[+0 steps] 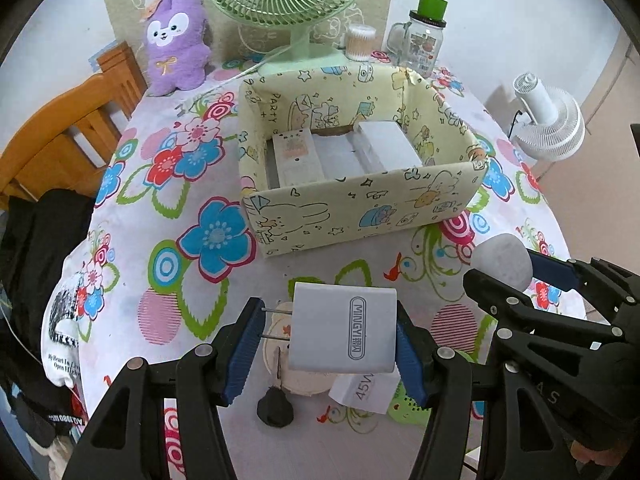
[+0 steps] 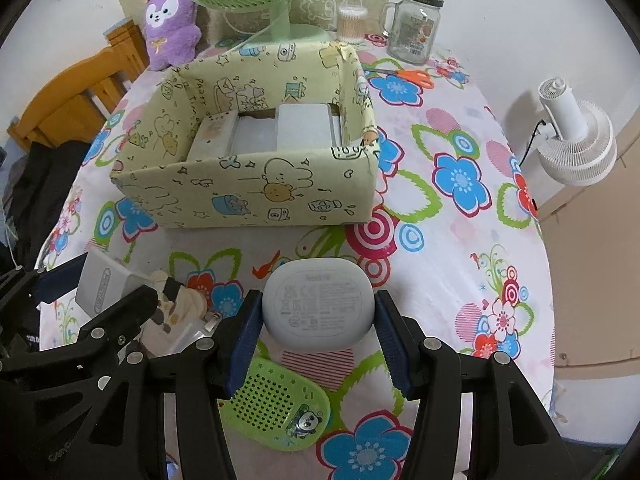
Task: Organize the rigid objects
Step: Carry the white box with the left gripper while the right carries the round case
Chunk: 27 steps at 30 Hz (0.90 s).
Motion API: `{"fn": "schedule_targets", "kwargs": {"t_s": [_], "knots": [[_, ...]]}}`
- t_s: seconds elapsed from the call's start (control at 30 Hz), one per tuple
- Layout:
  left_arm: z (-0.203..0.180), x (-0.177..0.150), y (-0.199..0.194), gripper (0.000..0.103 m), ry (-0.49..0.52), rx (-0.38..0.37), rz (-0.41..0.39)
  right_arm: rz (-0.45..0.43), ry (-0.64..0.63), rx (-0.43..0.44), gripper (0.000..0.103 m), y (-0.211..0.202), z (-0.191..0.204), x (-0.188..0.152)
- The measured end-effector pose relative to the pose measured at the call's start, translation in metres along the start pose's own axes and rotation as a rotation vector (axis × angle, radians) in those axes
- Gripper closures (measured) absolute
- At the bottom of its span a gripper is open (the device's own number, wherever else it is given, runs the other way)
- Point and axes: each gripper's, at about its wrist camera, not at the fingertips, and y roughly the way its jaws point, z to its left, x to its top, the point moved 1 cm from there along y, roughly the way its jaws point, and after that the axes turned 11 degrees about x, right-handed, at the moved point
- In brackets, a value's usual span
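Note:
My left gripper is shut on a grey MINGY charger, prongs pointing left, held above the table in front of the yellow cartoon box. My right gripper is shut on a white earbud case, underside up, also in front of the box. The box holds a few white flat items. In the left wrist view the right gripper and the earbud case show at the right. In the right wrist view the charger shows at the left.
A round coaster, a black lump and a 45W packet lie under the left gripper. A green perforated case lies under the right gripper. Green fan, purple plush, glass jar, orange scissors stand behind the box.

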Motion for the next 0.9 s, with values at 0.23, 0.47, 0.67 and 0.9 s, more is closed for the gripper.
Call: {"fn": "schedule_targets", "kwargs": {"t_s": [0.23, 0.47, 0.67, 0.9], "knots": [[-0.002, 0.004, -0.015, 0.04, -0.01, -0.004, -0.017, -0.011, -0.027, 0.002, 0.045, -0.014, 0.0, 0.006], [-0.007, 0.008, -0.023, 0.04, -0.029, 0.009, -0.022, -0.011, -0.052, 0.012, 0.045, -0.023, -0.004, 0.013], [-0.013, 0.014, -0.025, 0.04, -0.043, 0.013, -0.027, -0.021, -0.074, 0.02, 0.045, -0.027, -0.01, 0.018], [-0.014, 0.021, -0.027, 0.04, -0.037, 0.009, -0.024, -0.013, -0.093, 0.02, 0.045, -0.029, -0.014, 0.026]]}}
